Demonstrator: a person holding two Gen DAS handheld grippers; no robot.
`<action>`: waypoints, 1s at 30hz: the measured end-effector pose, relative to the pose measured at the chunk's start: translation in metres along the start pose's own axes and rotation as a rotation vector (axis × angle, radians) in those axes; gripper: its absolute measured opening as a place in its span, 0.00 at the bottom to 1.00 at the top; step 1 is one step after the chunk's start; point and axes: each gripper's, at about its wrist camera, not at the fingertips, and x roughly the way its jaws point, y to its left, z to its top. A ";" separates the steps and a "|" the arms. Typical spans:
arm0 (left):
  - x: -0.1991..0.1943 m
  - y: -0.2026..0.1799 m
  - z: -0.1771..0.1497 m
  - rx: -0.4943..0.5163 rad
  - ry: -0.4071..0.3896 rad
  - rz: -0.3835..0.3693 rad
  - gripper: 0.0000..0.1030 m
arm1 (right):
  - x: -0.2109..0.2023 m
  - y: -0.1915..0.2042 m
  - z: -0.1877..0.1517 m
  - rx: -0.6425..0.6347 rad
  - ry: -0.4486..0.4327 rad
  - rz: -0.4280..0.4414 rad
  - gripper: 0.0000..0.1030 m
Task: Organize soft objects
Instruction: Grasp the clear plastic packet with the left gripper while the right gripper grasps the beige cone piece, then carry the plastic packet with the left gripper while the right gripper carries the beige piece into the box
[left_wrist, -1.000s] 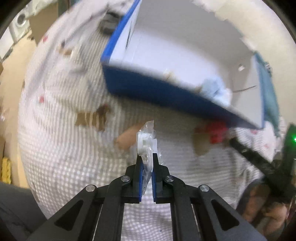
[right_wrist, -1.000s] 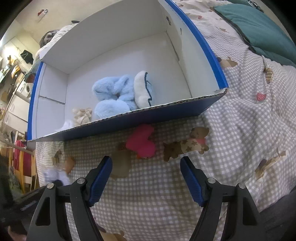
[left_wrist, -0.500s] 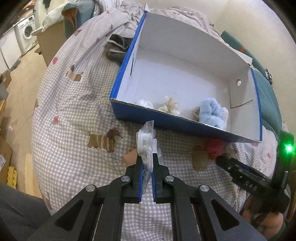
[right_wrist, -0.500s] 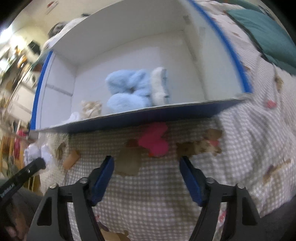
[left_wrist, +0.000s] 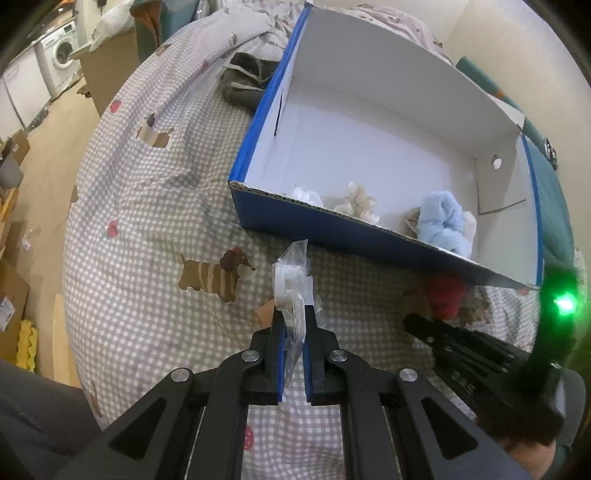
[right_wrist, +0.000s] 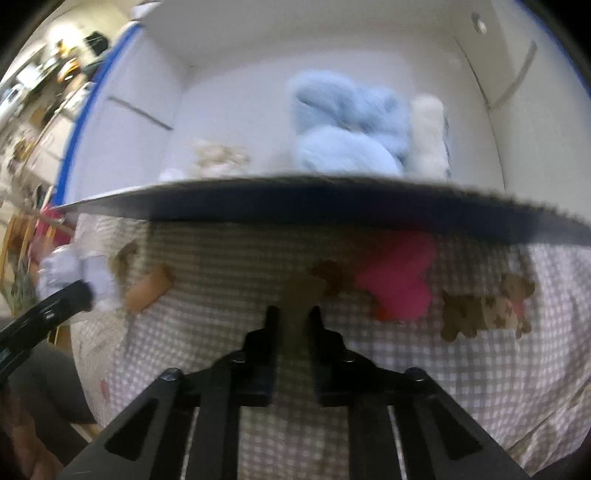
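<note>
Checkered bedspread (left_wrist: 147, 206) with little dachshund prints fills most of the left wrist view, and a big blue-sided box (left_wrist: 332, 225) with a white inside sits on it. Left gripper (left_wrist: 293, 314) is pinched tight on a clear plastic packet (left_wrist: 291, 280) with something white inside, held upright above the spread, just in front of the box's near wall. Inside the box, along that near wall, there's a small white fluffy thing (left_wrist: 306, 194), a cream-coloured bundle (left_wrist: 358, 201) and a fluffy light-blue item (left_wrist: 443, 221) further right. A red soft thing (left_wrist: 445, 295) lies on the bedspread just outside the box, beside the near wall. The right tool's dark arm (left_wrist: 480, 354) pokes in from the lower right with a green light (left_wrist: 563, 303) glowing. A dark garment (left_wrist: 243, 81) is bunched up by the box's far left corner.

Right wrist view is pretty blurry. Right gripper (right_wrist: 292, 314) has its fingers drawn close together with only a narrow gap, and as far as I can see nothing sits in there, just bedspread behind. It's low over the spread, right in front of the box wall (right_wrist: 332, 206). The pink soft thing (right_wrist: 399, 284) lies just to the right of the tips. Blue fluffy item (right_wrist: 351, 129) shows over the wall, and the packet (right_wrist: 74, 273) appears at far left.
</note>
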 end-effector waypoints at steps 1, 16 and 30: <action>0.001 -0.001 0.000 0.003 0.003 0.006 0.07 | -0.004 0.004 -0.001 -0.014 -0.015 0.011 0.12; 0.000 0.001 -0.005 0.025 0.002 0.048 0.07 | -0.055 0.022 -0.013 -0.073 -0.104 0.069 0.12; -0.056 -0.033 -0.006 0.171 -0.189 0.038 0.07 | -0.111 0.013 -0.003 -0.073 -0.211 0.106 0.12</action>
